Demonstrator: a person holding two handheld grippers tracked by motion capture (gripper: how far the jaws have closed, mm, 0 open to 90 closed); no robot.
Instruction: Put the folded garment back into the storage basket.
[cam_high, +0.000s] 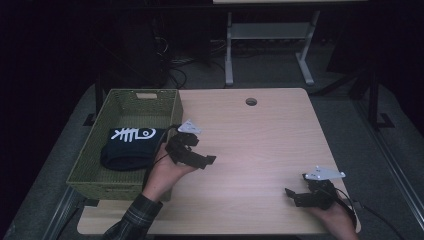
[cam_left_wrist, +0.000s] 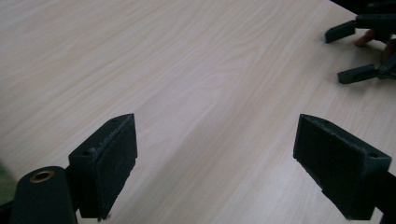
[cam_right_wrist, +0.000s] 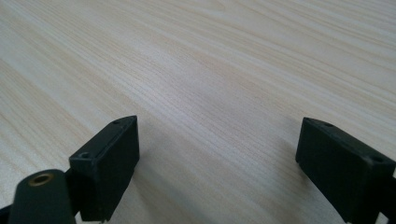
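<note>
High view first, reading from the left: I see a green woven basket (cam_high: 87, 172) sitting on the left edge of the wooden table (cam_high: 260, 135), and inside it lies a folded black cloth (cam_high: 129, 148) with a white fish-bone print, resting on the basket floor toward its near right corner. Just beside the basket's right wall I have the left gripper (cam_high: 202, 161), held in the person's left hand (cam_high: 162, 175) with a plaid sleeve (cam_high: 131, 220) behind it; it points right over bare tabletop, well clear of the cloth. Its jaws are released, standing wide apart with nothing between them, and the left gripper view confirms that, showing the two black pads (cam_left_wrist: 109, 163) spread over plain wood grain. Across an open stretch of table, near the front right corner, I have the right gripper (cam_high: 295, 196) in the right hand (cam_high: 337, 217), pointing left and low over the surface. Its jaws are released too, and the right gripper view shows only wood between the pads (cam_right_wrist: 112, 161). The right gripper also appears far off in the left gripper view (cam_left_wrist: 350, 53), at the upper right
</note>
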